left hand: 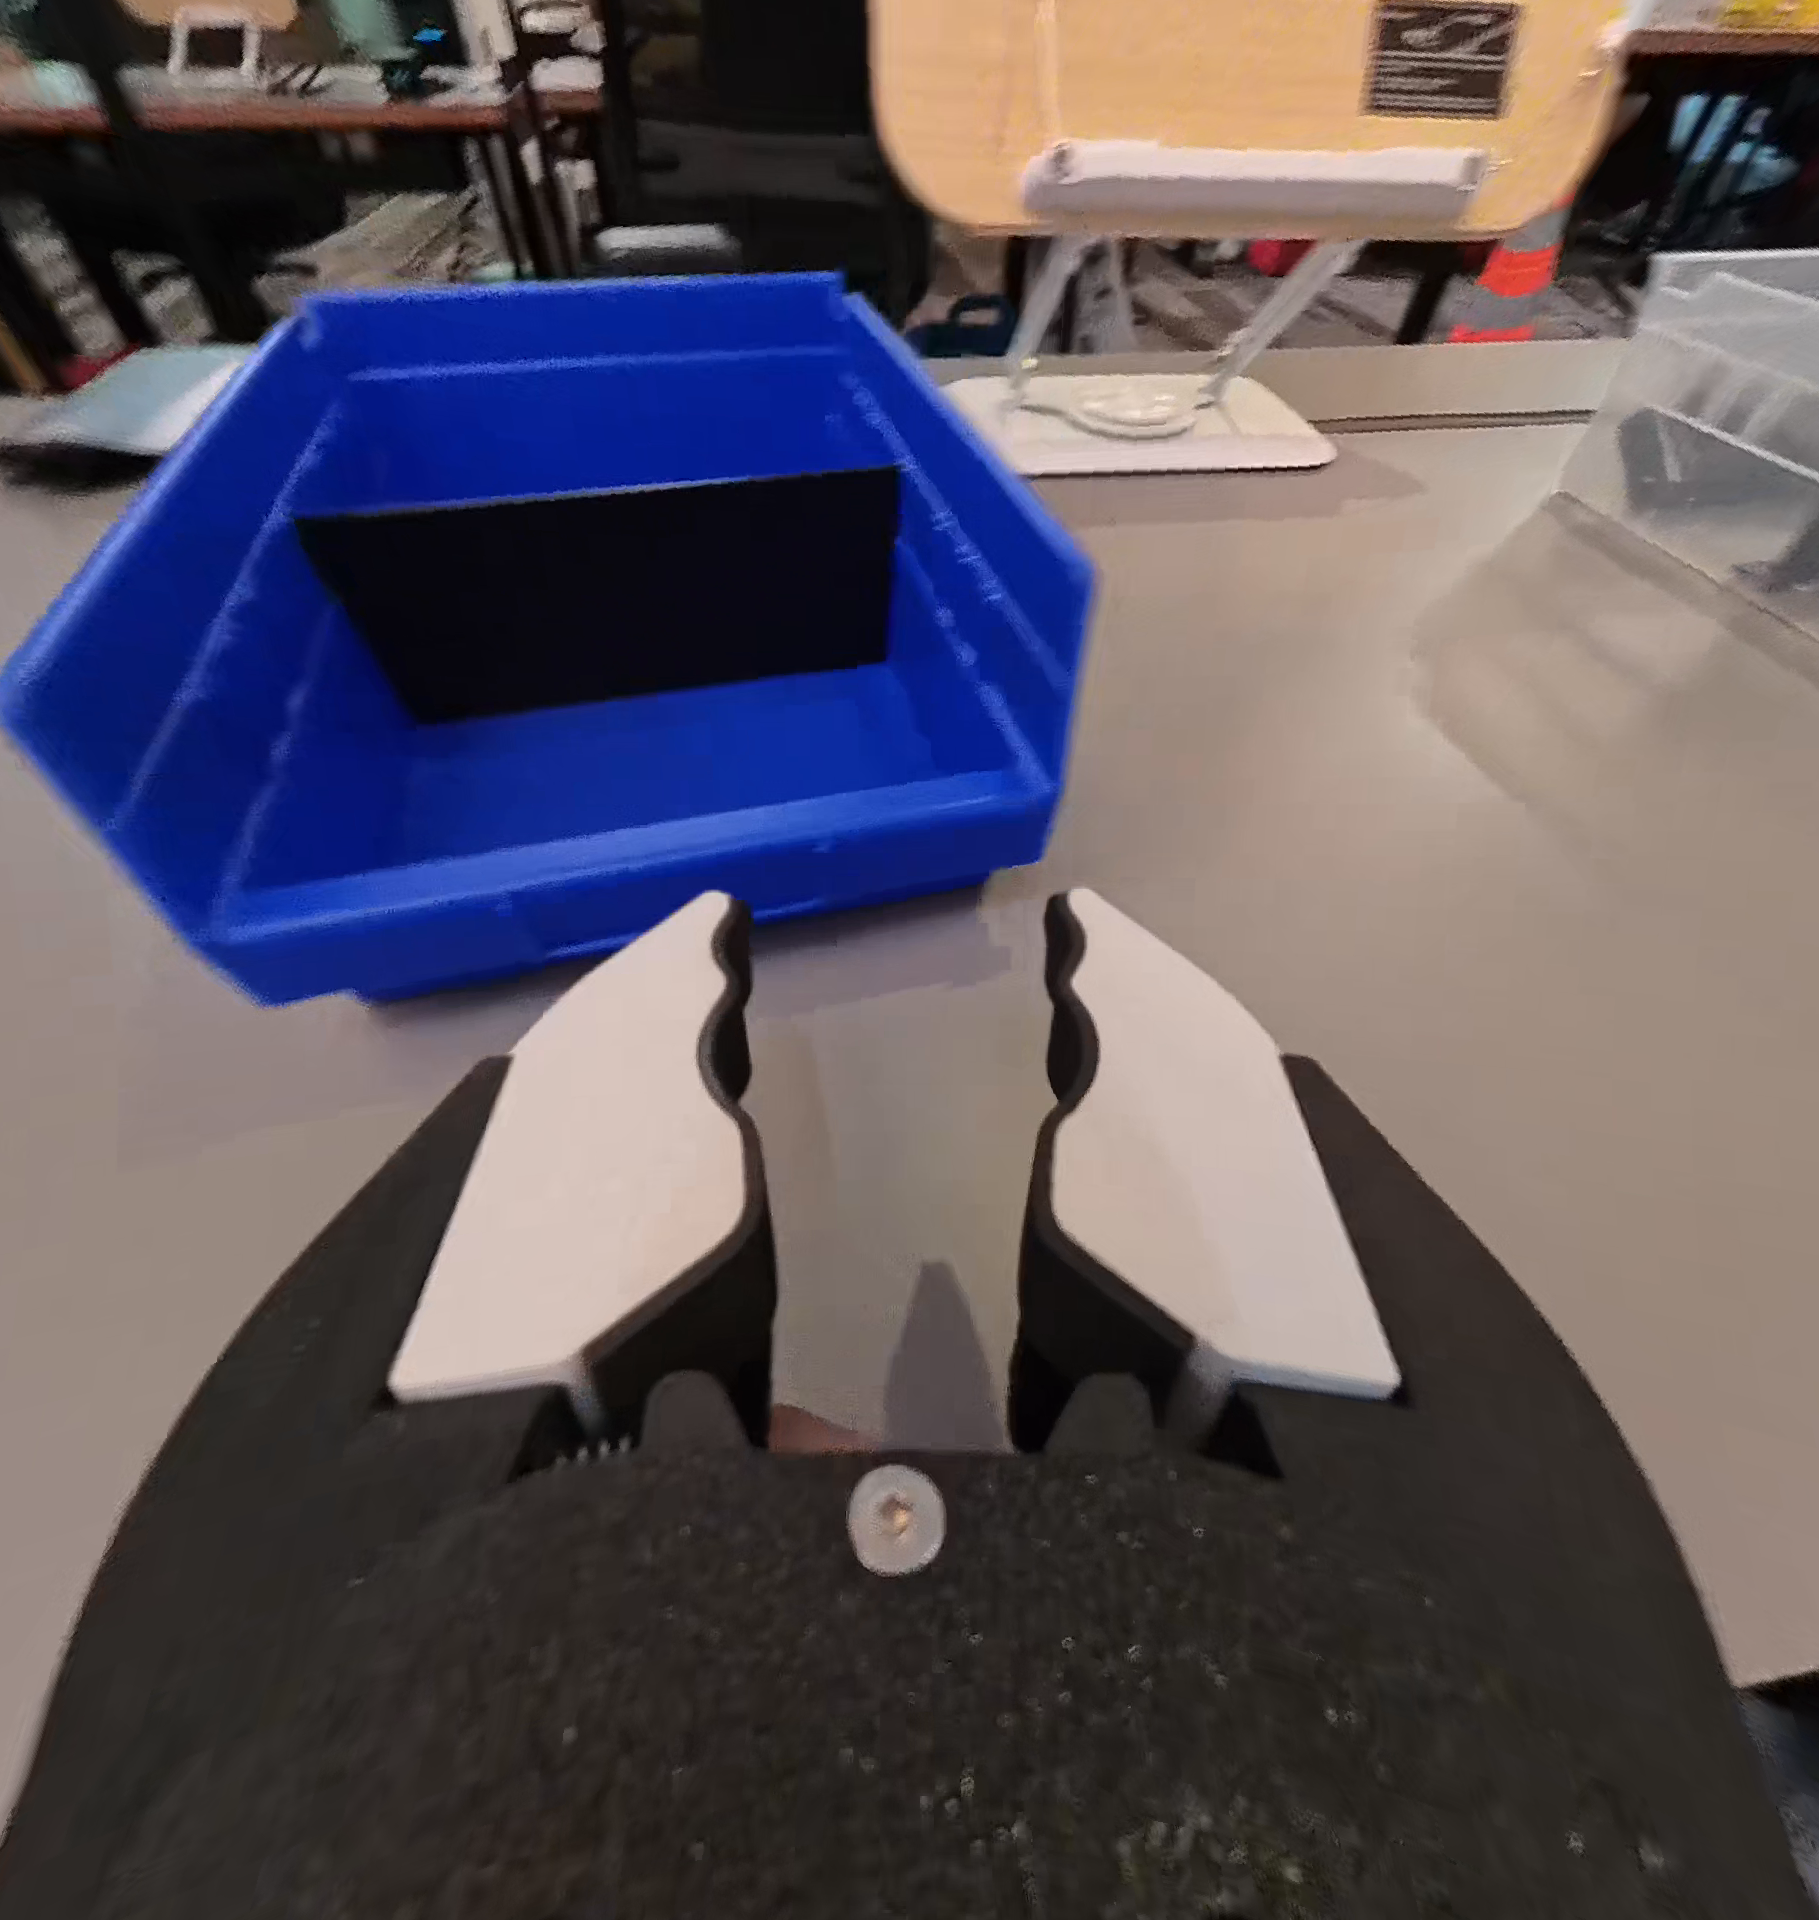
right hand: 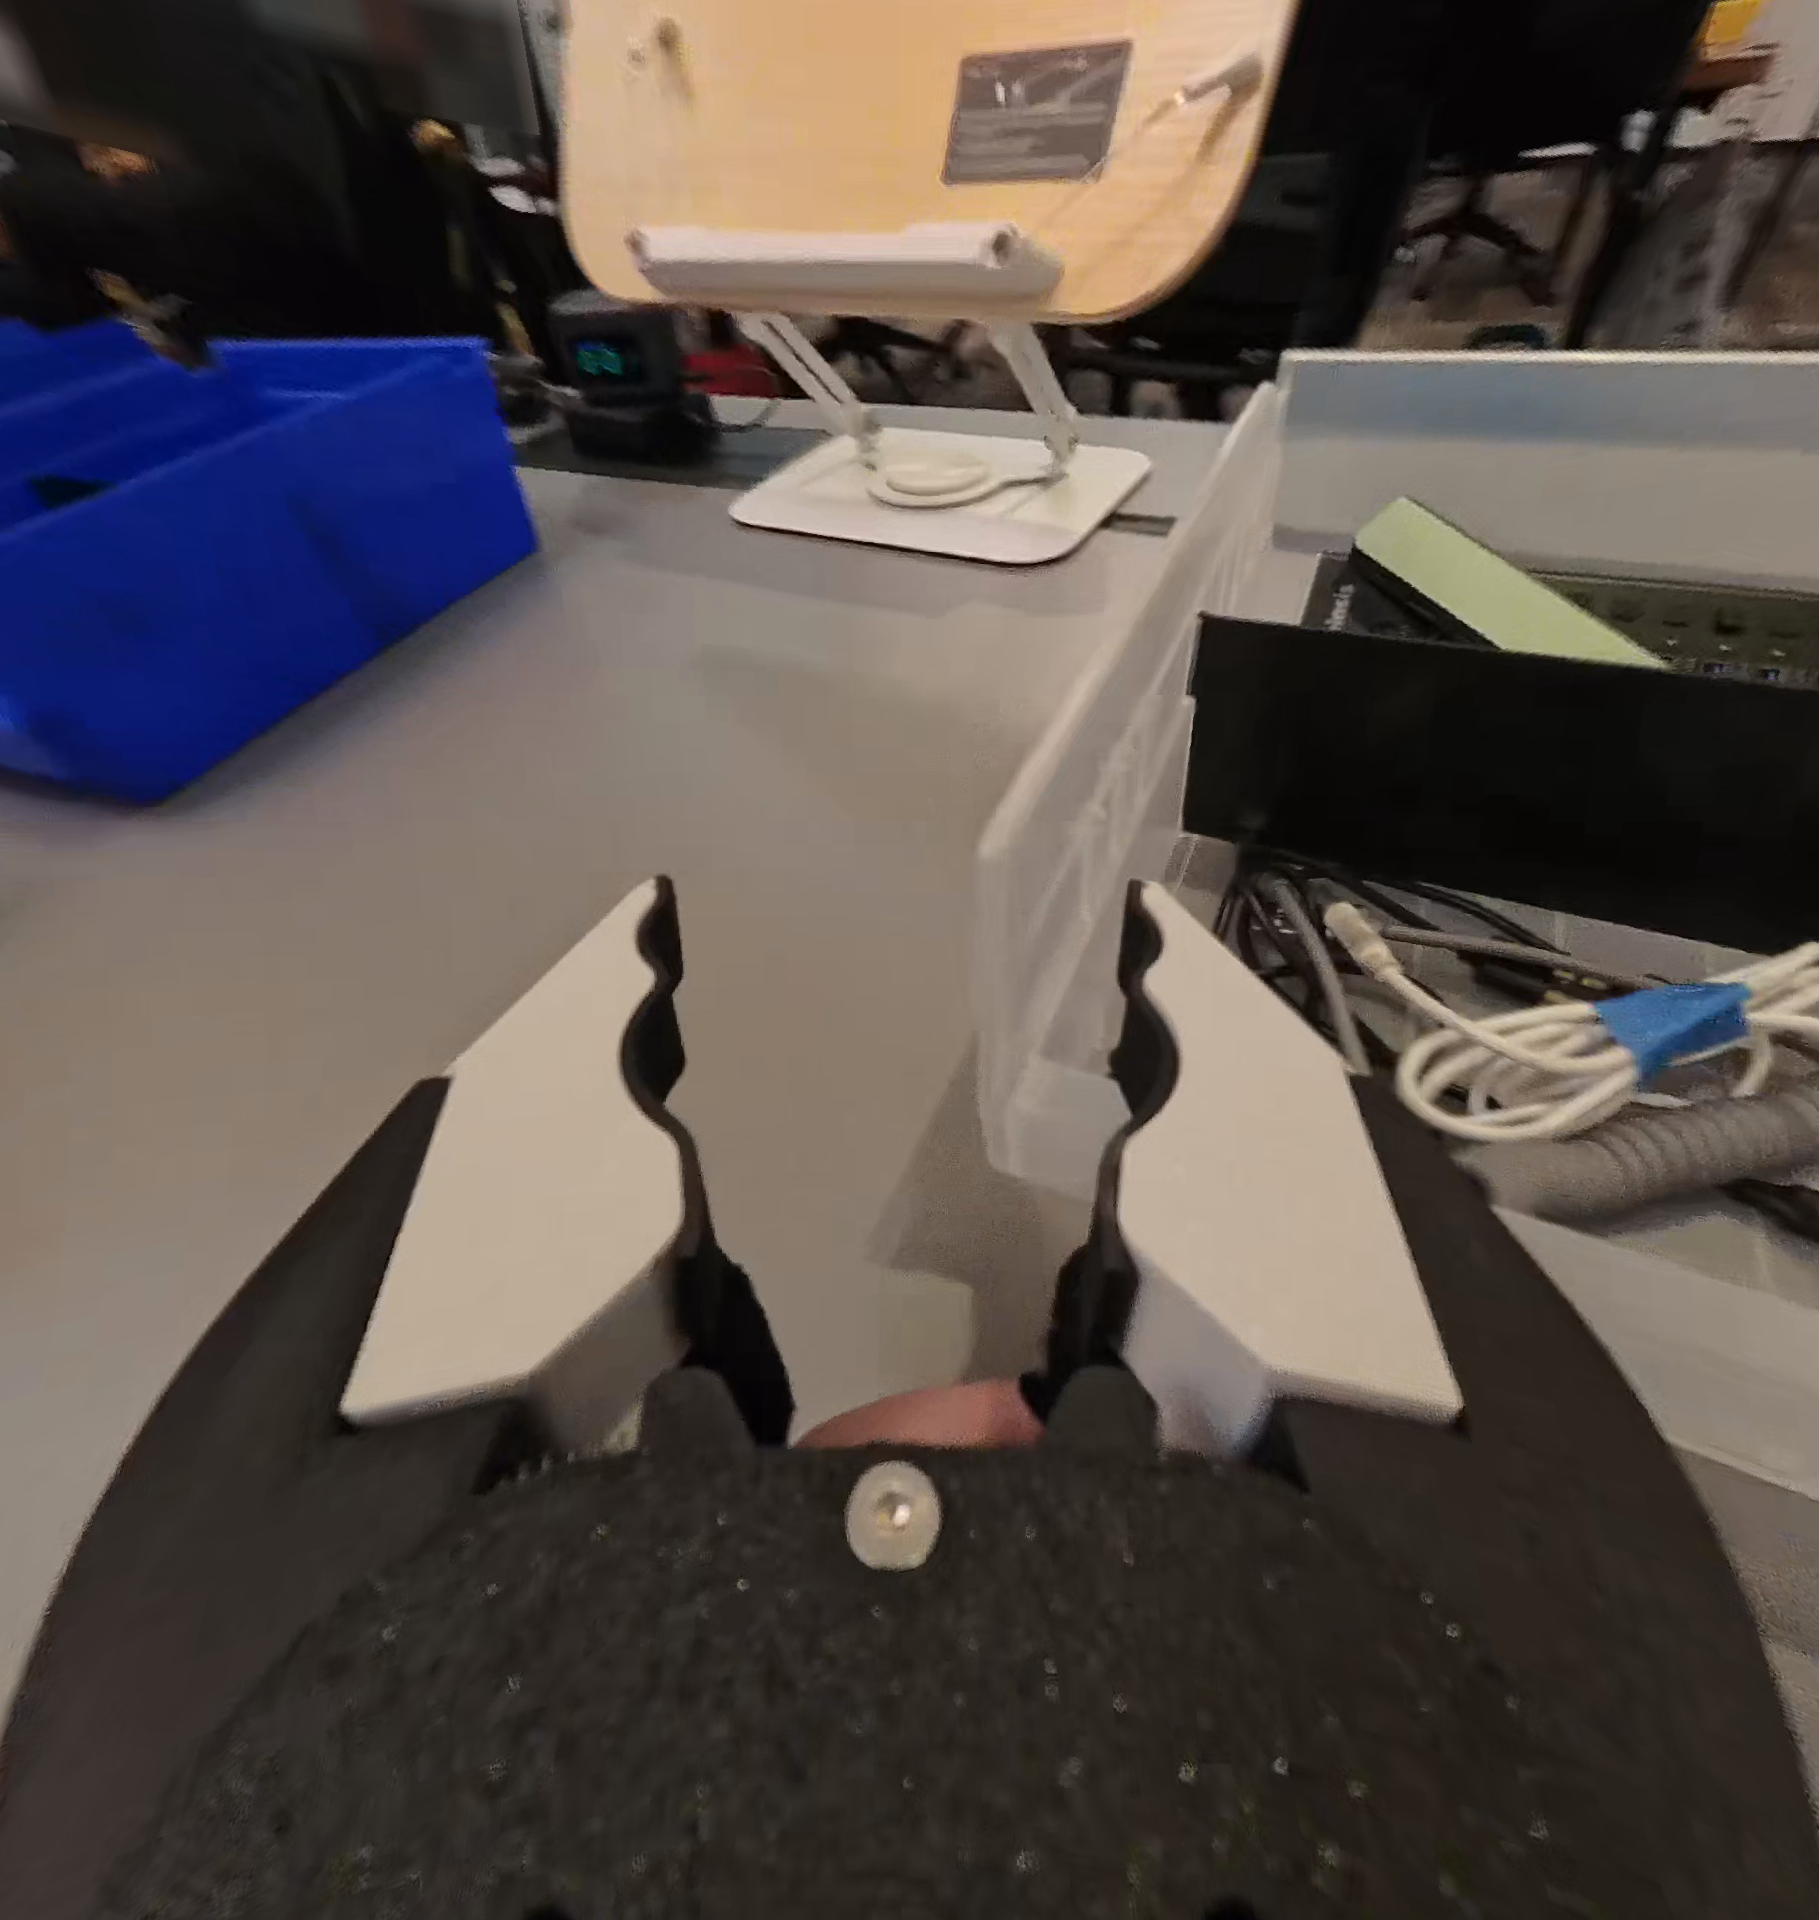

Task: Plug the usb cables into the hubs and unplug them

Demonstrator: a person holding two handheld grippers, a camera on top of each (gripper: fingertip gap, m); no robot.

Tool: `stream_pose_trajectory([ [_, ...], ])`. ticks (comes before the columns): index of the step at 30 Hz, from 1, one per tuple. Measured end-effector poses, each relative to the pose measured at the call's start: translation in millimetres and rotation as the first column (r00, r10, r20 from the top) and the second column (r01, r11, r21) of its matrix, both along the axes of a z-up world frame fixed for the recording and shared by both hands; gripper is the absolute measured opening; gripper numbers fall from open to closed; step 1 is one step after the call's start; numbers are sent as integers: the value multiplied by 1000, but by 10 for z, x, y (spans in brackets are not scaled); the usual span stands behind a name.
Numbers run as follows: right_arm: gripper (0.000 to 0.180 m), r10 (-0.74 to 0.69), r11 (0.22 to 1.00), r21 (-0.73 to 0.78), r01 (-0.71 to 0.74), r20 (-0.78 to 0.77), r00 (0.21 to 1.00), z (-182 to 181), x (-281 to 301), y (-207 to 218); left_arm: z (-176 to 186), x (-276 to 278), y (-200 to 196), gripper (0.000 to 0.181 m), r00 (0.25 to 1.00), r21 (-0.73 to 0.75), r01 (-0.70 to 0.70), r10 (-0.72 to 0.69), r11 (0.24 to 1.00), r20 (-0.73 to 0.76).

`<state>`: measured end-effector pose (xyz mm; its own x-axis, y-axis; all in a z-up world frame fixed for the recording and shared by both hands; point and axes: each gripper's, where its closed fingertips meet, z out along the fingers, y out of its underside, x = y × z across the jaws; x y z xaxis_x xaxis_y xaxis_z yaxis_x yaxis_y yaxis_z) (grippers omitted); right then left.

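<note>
My left gripper (left hand: 897, 920) is open and empty, hovering over the grey table just in front of a blue bin (left hand: 572, 644) that has a black divider (left hand: 604, 592) across it. My right gripper (right hand: 897, 904) is open and empty beside the left wall of a clear plastic box (right hand: 1092, 821). In that box lie a coiled white cable (right hand: 1570, 1049) with a blue tie, a grey braided cable (right hand: 1653, 1153), dark cables (right hand: 1289, 914) and a black hub with ports (right hand: 1715, 634) behind a black divider (right hand: 1507, 769). The blue bin also shows at the left of the right wrist view (right hand: 209, 582).
A white stand (left hand: 1144, 416) holding a light wooden board (left hand: 1248, 104) stands at the table's far edge; it also shows in the right wrist view (right hand: 946, 488). The clear box appears at the right of the left wrist view (left hand: 1736, 416). Desks and clutter fill the background.
</note>
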<state>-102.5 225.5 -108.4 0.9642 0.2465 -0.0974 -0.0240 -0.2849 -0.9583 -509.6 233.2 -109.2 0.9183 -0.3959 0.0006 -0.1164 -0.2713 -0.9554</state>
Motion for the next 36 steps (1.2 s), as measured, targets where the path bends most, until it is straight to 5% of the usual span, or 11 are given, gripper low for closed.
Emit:
stream_pose_trajectory([
  [4,95,-70,996,-40,74,89,994,-113,-263,198,9,633,-127,66,985,18,170,-170,985,-3],
  [6,86,22,996,-83,-11,132,991,-127,-466,53,-20,1003,-208,71,965,4,263,-263,965,13],
  [8,51,114,992,-60,-107,115,987,-8,-645,-188,-43,1428,-285,73,929,-12,367,-366,930,50],
  [10,53,76,994,78,-81,67,995,337,-651,-418,-53,1879,-361,74,881,-39,468,-462,883,104],
  [12,61,-128,972,209,110,74,989,658,-332,-592,-29,2320,-440,72,826,-57,556,-543,829,153],
  [14,59,-427,875,291,387,87,900,816,230,-772,-30,2661,-409,70,817,-69,573,-564,817,121],
  [17,60,-628,778,144,612,144,764,426,746,-933,-21,2988,-172,67,858,-63,514,-511,855,61],
  [20,58,-587,794,-133,593,82,805,-202,645,-873,-183,3173,16,47,885,-188,463,-463,866,47],
  [24,2,-687,704,-146,695,107,719,-267,786,-850,-309,3228,37,14,873,-236,469,-487,851,-21],
  [29,1,-682,720,-41,693,141,717,-13,600,-738,-34,2969,128,6,914,-76,392,-397,917,-78],
  [36,1,-536,844,30,536,82,840,233,-144,-201,273,2062,310,5,970,35,229,-225,973,-96],
])
